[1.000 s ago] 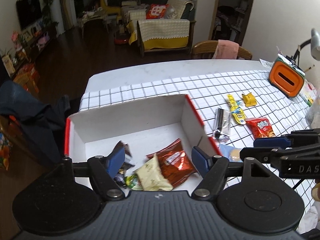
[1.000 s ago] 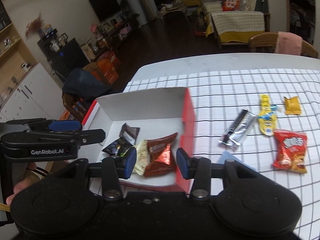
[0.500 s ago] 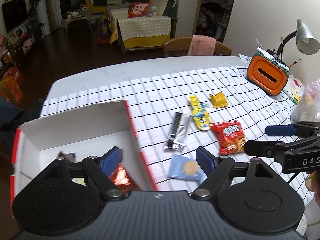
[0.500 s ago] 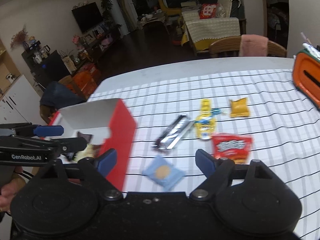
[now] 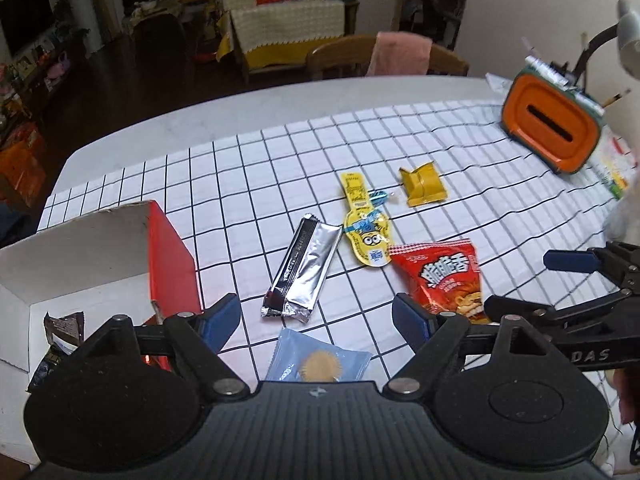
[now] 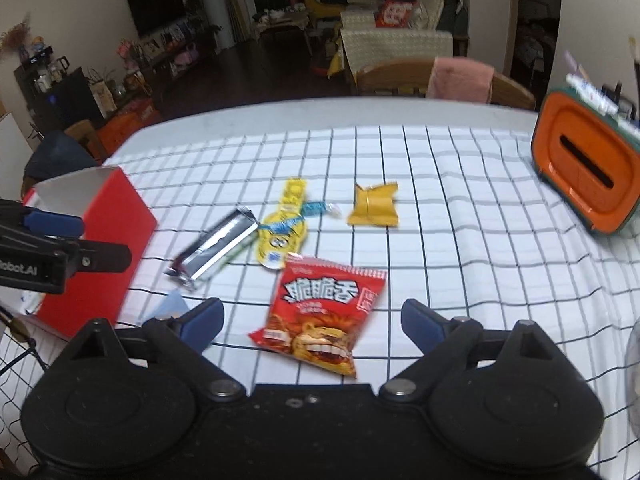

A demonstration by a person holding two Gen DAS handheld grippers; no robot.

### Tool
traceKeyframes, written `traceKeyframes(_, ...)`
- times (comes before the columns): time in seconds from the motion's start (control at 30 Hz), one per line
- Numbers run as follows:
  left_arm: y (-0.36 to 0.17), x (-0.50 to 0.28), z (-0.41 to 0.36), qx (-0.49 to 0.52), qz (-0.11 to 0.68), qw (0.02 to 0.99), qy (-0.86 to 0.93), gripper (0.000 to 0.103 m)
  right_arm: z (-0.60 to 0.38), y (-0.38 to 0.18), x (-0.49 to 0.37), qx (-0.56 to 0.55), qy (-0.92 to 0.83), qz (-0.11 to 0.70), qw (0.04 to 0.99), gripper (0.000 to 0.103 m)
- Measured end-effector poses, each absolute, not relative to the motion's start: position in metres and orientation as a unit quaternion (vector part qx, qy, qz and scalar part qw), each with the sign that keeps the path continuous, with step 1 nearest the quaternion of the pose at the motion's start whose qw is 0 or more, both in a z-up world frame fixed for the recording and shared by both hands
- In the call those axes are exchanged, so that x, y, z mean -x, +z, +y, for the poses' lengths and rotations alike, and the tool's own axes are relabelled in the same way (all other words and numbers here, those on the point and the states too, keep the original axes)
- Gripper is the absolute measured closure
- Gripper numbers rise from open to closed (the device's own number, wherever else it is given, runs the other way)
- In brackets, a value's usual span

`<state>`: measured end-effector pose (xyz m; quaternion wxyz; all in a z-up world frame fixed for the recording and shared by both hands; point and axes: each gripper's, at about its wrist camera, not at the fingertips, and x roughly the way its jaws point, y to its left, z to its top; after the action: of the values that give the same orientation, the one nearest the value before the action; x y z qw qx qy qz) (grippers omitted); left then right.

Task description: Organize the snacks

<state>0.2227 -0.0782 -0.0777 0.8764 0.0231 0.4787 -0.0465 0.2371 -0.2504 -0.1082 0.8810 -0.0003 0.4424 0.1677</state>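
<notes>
My left gripper [image 5: 316, 318] is open and empty above a blue cookie packet [image 5: 318, 362], with a silver bar [image 5: 302, 270] just ahead. My right gripper [image 6: 312, 320] is open and empty over a red chip bag [image 6: 326, 314]. A yellow Minions pouch [image 5: 366, 224] and a small yellow packet [image 5: 422, 184] lie further out on the checked cloth. The red and white box [image 5: 170, 256] stands at the left and holds dark wrapped snacks [image 5: 60, 332]. The box also shows in the right wrist view [image 6: 102, 248].
An orange tissue holder [image 5: 554, 130] stands at the far right with a desk lamp [image 5: 624, 28] behind it. A wooden chair with a pink cloth [image 6: 458, 78] is beyond the table's far edge. The checked cloth [image 6: 460, 216] covers most of the table.
Both grippers have swung right, away from the box's inside toward the loose snacks on the cloth. The box has slid to the left edge of both views. Both grippers stayed open.
</notes>
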Motion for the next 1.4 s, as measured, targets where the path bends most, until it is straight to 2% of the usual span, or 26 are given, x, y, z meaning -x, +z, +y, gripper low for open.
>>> traceKeyframes(0.4, -0.102, -0.252, -0.09, -0.029, 0.521, 0.853, 0.01, 0.02, -0.226, -0.173, -0.288, -0.009, 0.141, 0.521, 0.842, 0.008)
traceKeyframes(0.57, -0.107, -0.263, -0.094, -0.025, 0.534, 0.845, 0.019, 0.02, -0.218, -0.19, -0.303, -0.008, 0.12, 0.547, 0.828, 0.013)
traceKeyframes(0.7, -0.108, -0.273, -0.101, -0.023, 0.545, 0.838, 0.019, 0.02, -0.215, -0.192, -0.303, 0.01, 0.115, 0.545, 0.83, 0.017)
traceKeyframes(0.83, -0.109, -0.282, -0.111, -0.025, 0.553, 0.833, 0.012, 0.02, -0.221, -0.188, -0.301, 0.017, 0.121, 0.539, 0.833, 0.027)
traceKeyframes(1.13, -0.123, -0.317, -0.132, 0.008, 0.573, 0.819, -0.008, 0.02, -0.262, -0.18, -0.304, -0.007, 0.113, 0.529, 0.841, 0.028)
traceKeyframes(1.4, -0.164, -0.355, -0.136, 0.044, 0.604, 0.796, -0.005, 0.02, -0.298, -0.169, -0.304, -0.06, 0.104, 0.518, 0.847, 0.028)
